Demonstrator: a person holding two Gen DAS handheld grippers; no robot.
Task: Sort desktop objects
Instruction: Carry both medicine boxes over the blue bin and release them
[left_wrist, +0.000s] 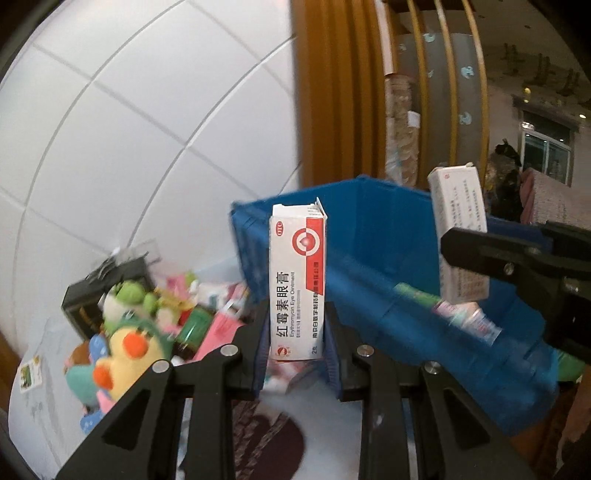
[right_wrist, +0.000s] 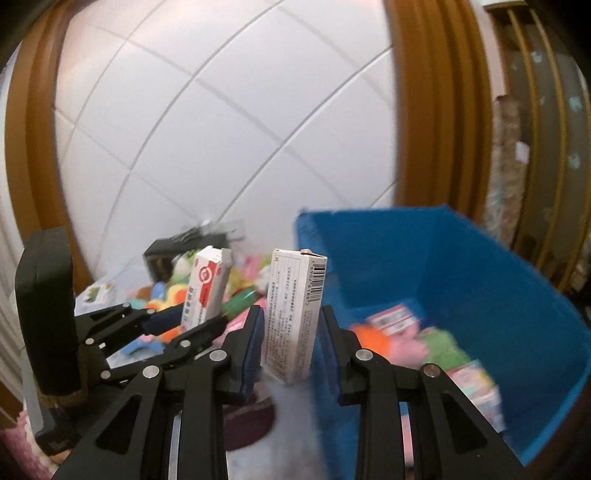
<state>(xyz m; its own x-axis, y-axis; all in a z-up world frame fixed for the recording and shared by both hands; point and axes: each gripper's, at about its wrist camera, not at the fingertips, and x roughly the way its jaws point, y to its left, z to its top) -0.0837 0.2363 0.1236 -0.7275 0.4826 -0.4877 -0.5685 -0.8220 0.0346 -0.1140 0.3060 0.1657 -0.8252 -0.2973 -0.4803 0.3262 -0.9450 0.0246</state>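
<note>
Looking along your left gripper (left_wrist: 295, 354), you have its jaws clamped on the foot of an upright ointment box (left_wrist: 297, 284), which stands in front of the blue bin's (left_wrist: 388, 229) near-left corner. To finish this step well, I would carry the box over the bin's rim and well inside before you let go, keeping it upright so it does not swing on the pads. Your right gripper (left_wrist: 465, 251) shows right of that box, above the bin, pinching a leaflet box (left_wrist: 461, 236); keep the two apart as they converge on the same opening. The front of the ointment box reads "OTC" in a red oval, large Chinese characters, and "Erythromycin Eye Ointment", beside a red target emblem. A green-and-pink item lies in the bin, too blurred to read. Left of the bin sits a toy pile (left_wrist: 129, 332).

Turning to the right wrist view, your right gripper (right_wrist: 290, 343) has its jaws closed on the leaflet box (right_wrist: 295, 317), held upright just left of the bin (right_wrist: 498, 295). Tilt toward the bin only once past its left wall. The box shows dense small print and a barcode; I read part of its number as "6902", the rest unclear. Your left gripper (right_wrist: 201, 325) appears farther left of the bin with the ointment box (right_wrist: 207, 288) leaning in its grip. Blurred packets and soft toys already lie in the bin.
</note>
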